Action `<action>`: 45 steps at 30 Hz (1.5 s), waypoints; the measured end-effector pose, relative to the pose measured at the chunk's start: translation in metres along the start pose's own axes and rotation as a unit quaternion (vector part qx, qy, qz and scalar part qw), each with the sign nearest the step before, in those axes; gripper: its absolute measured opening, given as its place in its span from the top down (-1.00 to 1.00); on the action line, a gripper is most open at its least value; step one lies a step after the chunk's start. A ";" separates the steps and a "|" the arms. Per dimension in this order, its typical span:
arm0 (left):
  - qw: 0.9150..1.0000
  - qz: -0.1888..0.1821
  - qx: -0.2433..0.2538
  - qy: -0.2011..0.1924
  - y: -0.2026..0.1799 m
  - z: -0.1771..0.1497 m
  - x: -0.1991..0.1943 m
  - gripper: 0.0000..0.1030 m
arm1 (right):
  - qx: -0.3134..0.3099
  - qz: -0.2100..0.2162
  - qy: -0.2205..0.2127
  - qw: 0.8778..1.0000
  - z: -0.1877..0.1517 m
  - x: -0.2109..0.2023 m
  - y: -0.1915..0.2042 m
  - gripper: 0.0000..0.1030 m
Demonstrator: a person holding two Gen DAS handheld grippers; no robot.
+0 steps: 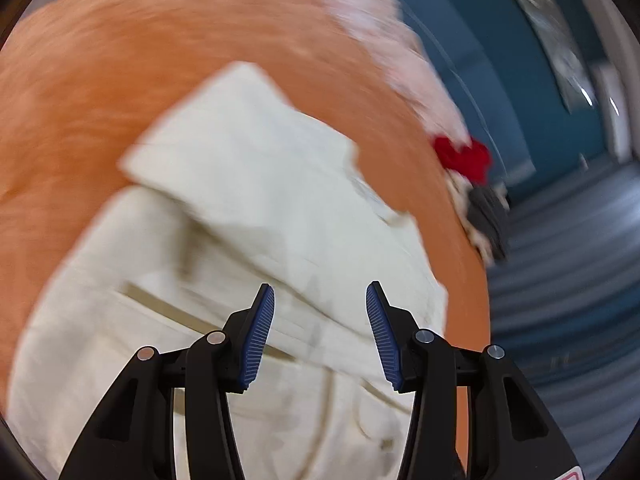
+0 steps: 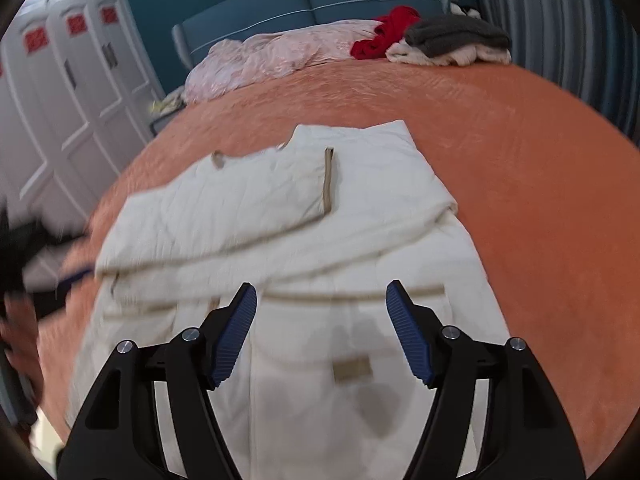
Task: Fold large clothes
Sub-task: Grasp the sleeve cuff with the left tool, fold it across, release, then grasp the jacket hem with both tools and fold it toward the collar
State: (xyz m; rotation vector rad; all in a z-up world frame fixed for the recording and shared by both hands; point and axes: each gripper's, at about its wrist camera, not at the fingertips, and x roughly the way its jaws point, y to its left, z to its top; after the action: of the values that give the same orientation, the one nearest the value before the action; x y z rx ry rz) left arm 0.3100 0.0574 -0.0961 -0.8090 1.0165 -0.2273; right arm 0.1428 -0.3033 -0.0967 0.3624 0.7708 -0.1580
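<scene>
Blue ribbed pads [image 2: 236,336] sat closest to my right-hand lens, and the jaws of my right gripper [image 2: 321,330] stood apart with nothing pinched between them, only cloth showing through the gap below. That cloth was the cream garment [image 2: 280,216], lying on the orange bedspread [image 2: 520,168] with one tan-edged part folded across its upper half. A tan patch [image 2: 352,369] showed on the lower panel, just between my right jaws from this view.

My left gripper [image 1: 320,320] hung over the same garment, its jaws likewise parted and empty (that view was badly smeared, so the finer folds were beyond me). A folded flap of the garment [image 1: 240,136] pointed toward the far side of the bed.

At the head of the bed lay a pale pink blanket [image 2: 276,56], a red piece of clothing [image 2: 384,32] and a grey one [image 2: 456,34] on top of some white cloth [image 2: 452,56], all well apart from the garment. White wardrobe doors [image 2: 72,92] stood at the left.
</scene>
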 end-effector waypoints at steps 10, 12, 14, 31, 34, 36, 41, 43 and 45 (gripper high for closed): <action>0.972 -0.070 -0.225 -0.011 0.100 0.042 0.014 0.11 | 0.123 0.035 0.036 0.991 0.057 0.091 -0.019 -0.27; 0.967 -0.081 -0.241 -0.009 0.100 0.043 0.021 0.11 | 0.150 0.050 0.051 0.986 0.059 0.107 -0.021 -0.27; 0.965 -0.081 -0.251 -0.009 0.102 0.048 0.028 0.11 | 0.172 0.059 0.060 0.981 0.058 0.118 -0.022 -0.27; 0.992 0.118 0.000 -0.033 0.050 0.044 0.034 0.90 | -0.027 -0.081 -0.032 0.996 0.092 0.053 -0.009 0.96; 0.978 0.191 0.079 -0.043 0.034 0.027 0.046 0.91 | -0.036 -0.104 0.016 0.994 0.065 0.081 -0.019 0.97; 0.968 0.220 0.113 -0.046 0.027 0.021 0.054 0.91 | -0.024 -0.100 0.037 0.994 0.052 0.096 -0.024 0.97; 0.955 0.244 0.162 -0.051 0.037 0.010 0.065 0.90 | -0.005 -0.087 0.053 0.995 0.032 0.114 -0.038 0.97; 0.948 0.254 0.184 -0.061 0.037 0.004 0.071 0.89 | -0.005 -0.086 0.053 0.995 0.027 0.115 -0.040 0.97; 0.939 0.266 0.203 -0.072 0.034 -0.002 0.075 0.89 | -0.002 -0.083 0.051 0.995 0.024 0.118 -0.043 0.97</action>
State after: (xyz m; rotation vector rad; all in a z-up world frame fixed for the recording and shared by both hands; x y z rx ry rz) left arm 0.3418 0.0411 -0.1706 -0.1550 0.9700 0.0884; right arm 0.2307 -0.3532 -0.1758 0.3041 0.9029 -0.2946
